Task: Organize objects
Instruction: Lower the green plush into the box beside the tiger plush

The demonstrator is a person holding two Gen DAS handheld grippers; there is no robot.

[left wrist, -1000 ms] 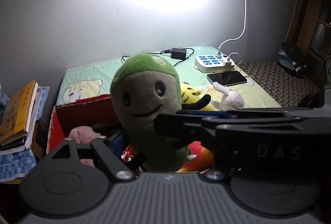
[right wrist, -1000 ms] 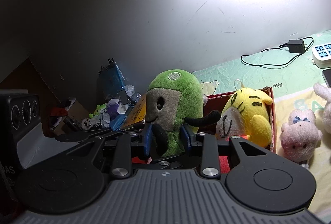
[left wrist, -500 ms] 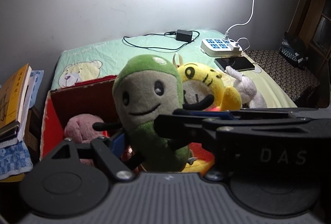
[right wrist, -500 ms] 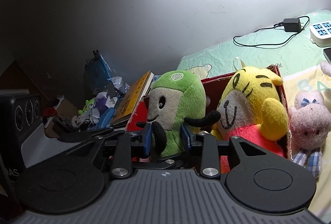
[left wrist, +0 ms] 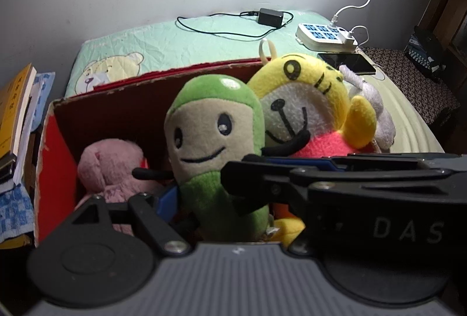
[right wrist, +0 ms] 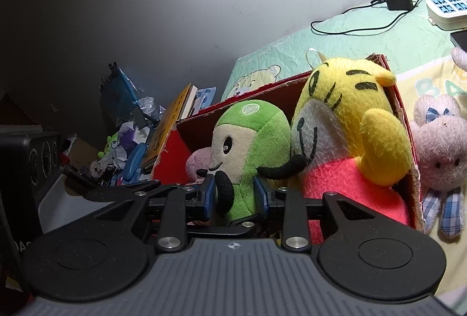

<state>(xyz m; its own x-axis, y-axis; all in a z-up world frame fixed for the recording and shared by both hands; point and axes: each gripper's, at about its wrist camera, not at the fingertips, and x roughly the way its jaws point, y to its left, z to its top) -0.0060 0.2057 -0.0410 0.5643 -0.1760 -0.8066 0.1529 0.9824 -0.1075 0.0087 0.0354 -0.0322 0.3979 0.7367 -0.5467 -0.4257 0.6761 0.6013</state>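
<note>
Fingers of the left gripper (left wrist: 201,193) are bracketing the green plush (left wrist: 216,146) at its lower body: one blue-padded finger is pressing its left flank, while the other is hidden behind the right gripper crossing in front. The hold is keeping the toy upright above the red cardboard box (left wrist: 52,140), between the pink plush (left wrist: 113,167) and the yellow tiger plush (left wrist: 309,123) already inside. Behind the box, a charger and power strip (left wrist: 327,37) are lying on the bed.

From the right wrist, fingers of the right gripper (right wrist: 235,196) are standing narrow, squeezing the green plush (right wrist: 251,146) at its waist. Gripping low is leaving the head free, presumably for seating it in the box (right wrist: 172,158). A white rabbit plush (right wrist: 437,158) is waiting outside on the bed.
</note>
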